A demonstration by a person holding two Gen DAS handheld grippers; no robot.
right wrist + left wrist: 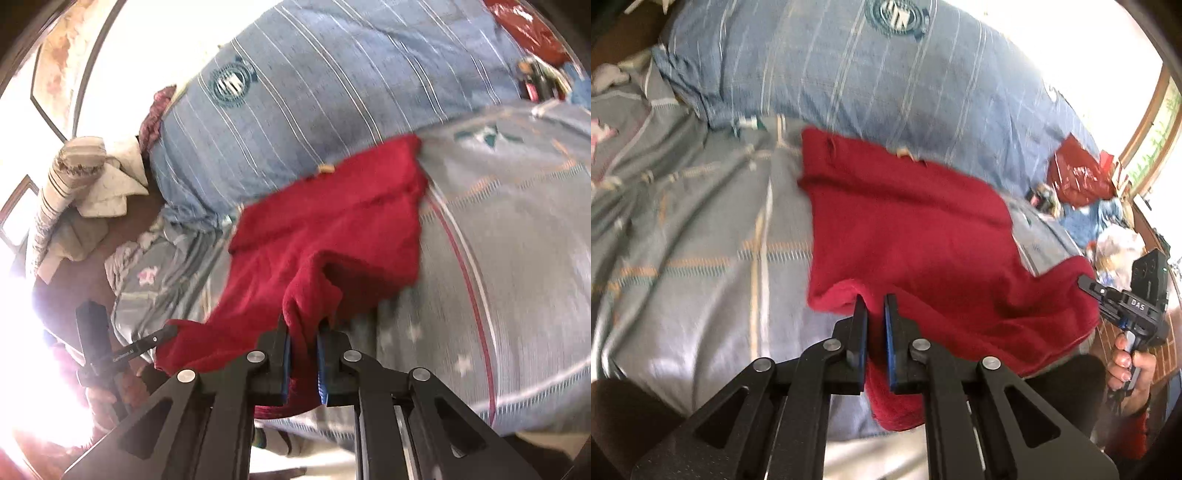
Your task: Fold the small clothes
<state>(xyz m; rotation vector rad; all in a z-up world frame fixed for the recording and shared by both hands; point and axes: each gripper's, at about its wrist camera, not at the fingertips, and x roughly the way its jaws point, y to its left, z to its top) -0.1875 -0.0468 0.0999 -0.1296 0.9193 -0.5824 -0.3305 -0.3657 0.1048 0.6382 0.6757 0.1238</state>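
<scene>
Both tongs (875,306) (303,325) pinch the red garment (908,229); only the left view shows a hand (1132,363), blurrily.

Beyond my reach a blue striped duvet (849,74) with a round emblem (899,16) lies bunched on the grey patterned bedsheet (683,221). A shiny red bag (1078,173) sits by the window (1156,125). Pale folded linens (107,184) lie at the bed's far end.
</scene>
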